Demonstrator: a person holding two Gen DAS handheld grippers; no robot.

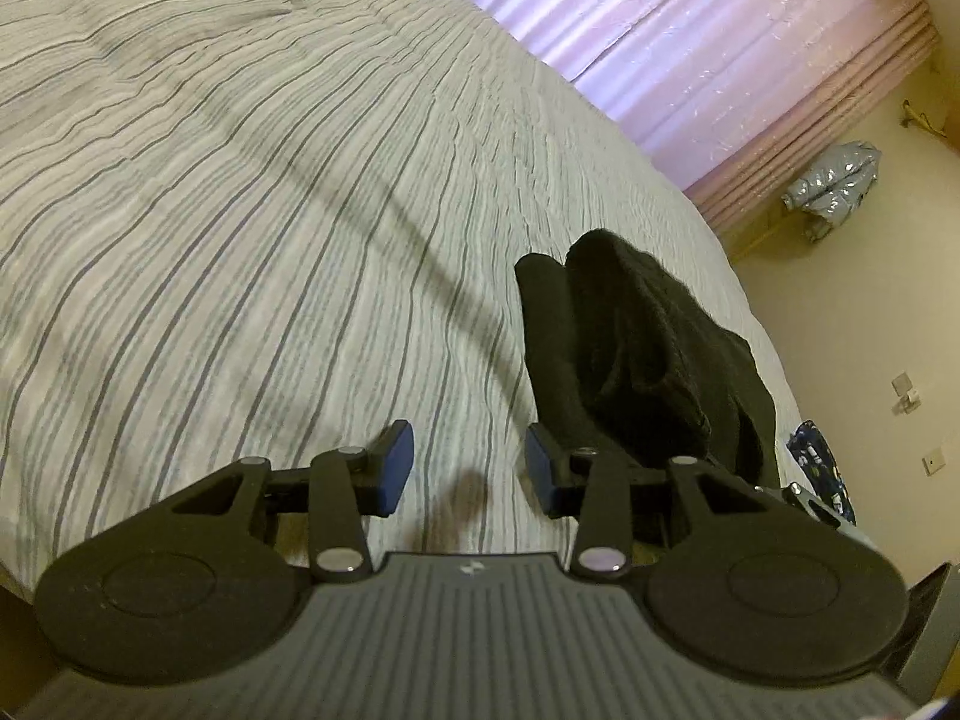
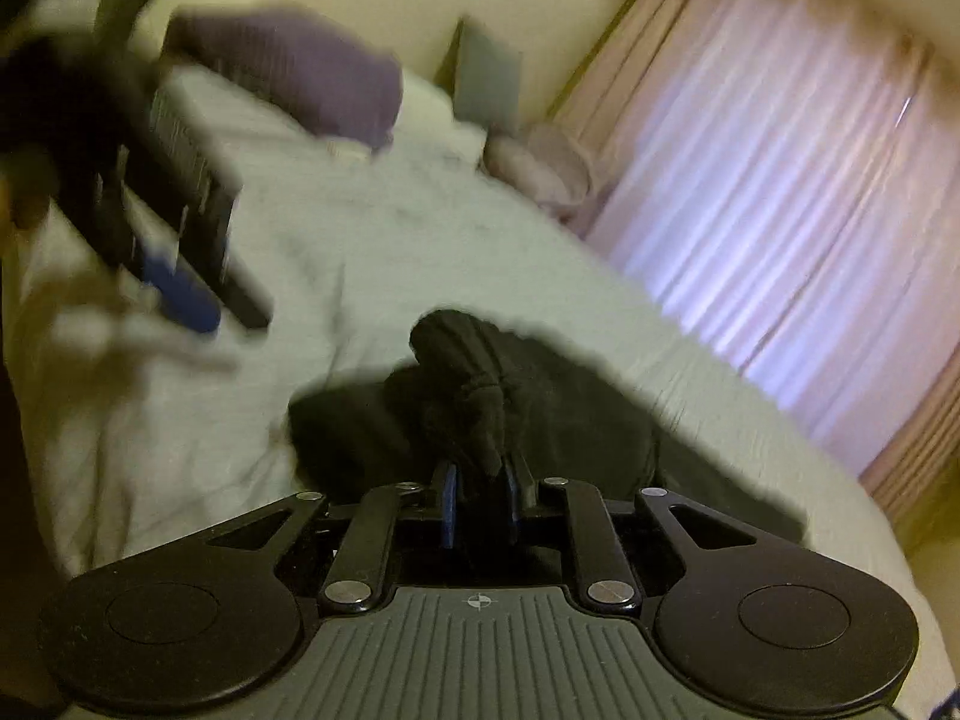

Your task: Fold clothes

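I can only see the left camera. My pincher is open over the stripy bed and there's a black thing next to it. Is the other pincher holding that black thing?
Observer: Yes. The right gripper is shut on a bunched fold of the black garment.
Operator: Is all of it up in the air?
Observer: No. Only that fold is raised; the rest lies spread on the bed.
Operator: Where is my pincher from over there?
Observer: The left gripper shows blurred at upper left, above the bed and apart from the garment.
Operator: What's at the far end?
Observer: A purple cushion by the wall.
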